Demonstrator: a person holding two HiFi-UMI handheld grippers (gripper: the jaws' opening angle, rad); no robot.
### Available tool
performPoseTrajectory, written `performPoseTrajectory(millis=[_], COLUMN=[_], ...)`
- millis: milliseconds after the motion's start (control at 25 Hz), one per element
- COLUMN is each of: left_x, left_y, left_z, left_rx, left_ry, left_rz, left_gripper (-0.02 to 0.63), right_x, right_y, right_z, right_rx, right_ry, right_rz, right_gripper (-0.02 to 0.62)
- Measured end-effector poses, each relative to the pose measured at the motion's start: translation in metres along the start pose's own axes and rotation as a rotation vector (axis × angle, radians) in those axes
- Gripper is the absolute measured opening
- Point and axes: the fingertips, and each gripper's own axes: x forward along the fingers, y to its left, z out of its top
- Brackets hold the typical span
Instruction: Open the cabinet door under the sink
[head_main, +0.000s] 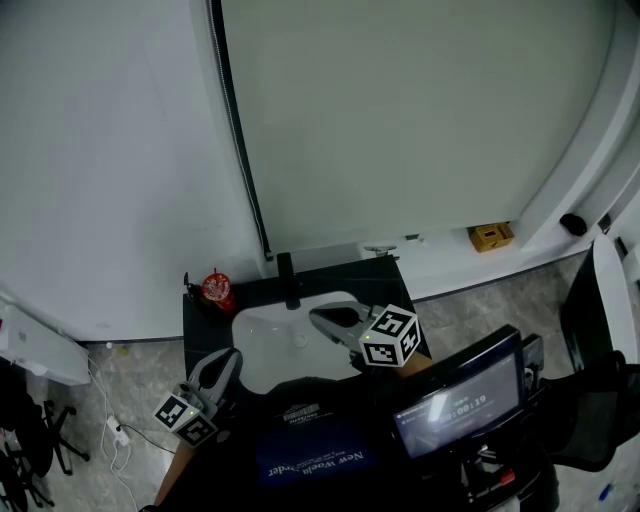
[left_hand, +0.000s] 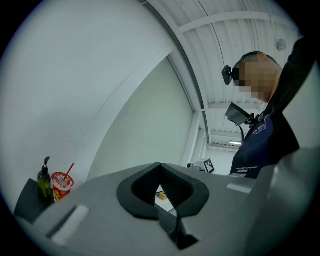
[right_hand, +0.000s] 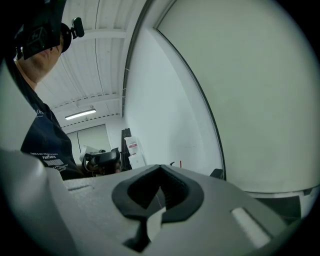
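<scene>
The cabinet door lay out of sight beneath the dark counter (head_main: 200, 312); the person's torso (head_main: 320, 450) covered the near rim of the sink (head_main: 262, 345), and the right gripper (head_main: 320, 318) overlapped its right side; print on the red cup (head_main: 217, 288), the brown box (head_main: 491, 237) and the lit screen (head_main: 455, 408) was too small to read; a white unit (head_main: 30, 352) was cut by the left edge.

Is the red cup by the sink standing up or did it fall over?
Standing up. The red cup sits upright beside the soap bottle, and its straw pokes upward.
</scene>
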Motion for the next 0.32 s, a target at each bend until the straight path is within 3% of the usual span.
performPoseTrajectory(millis=[120, 320], left_x=[-0.005, -0.002], left_y=[-0.001, -0.002], left_z=[-0.002, 0.008], left_rx=[0.023, -0.032], left_ry=[0.011, -0.036], left_rz=[0.005, -0.015], left_gripper=[0.0, 0.0], right_x=[-0.001, 0.007], right_y=[0.005, 0.004], right_z=[0.0, 0.0], right_rx=[-0.007, -0.012], right_ry=[0.0, 0.0], right_rz=[0.005, 0.007], right_gripper=[0.0, 0.0])
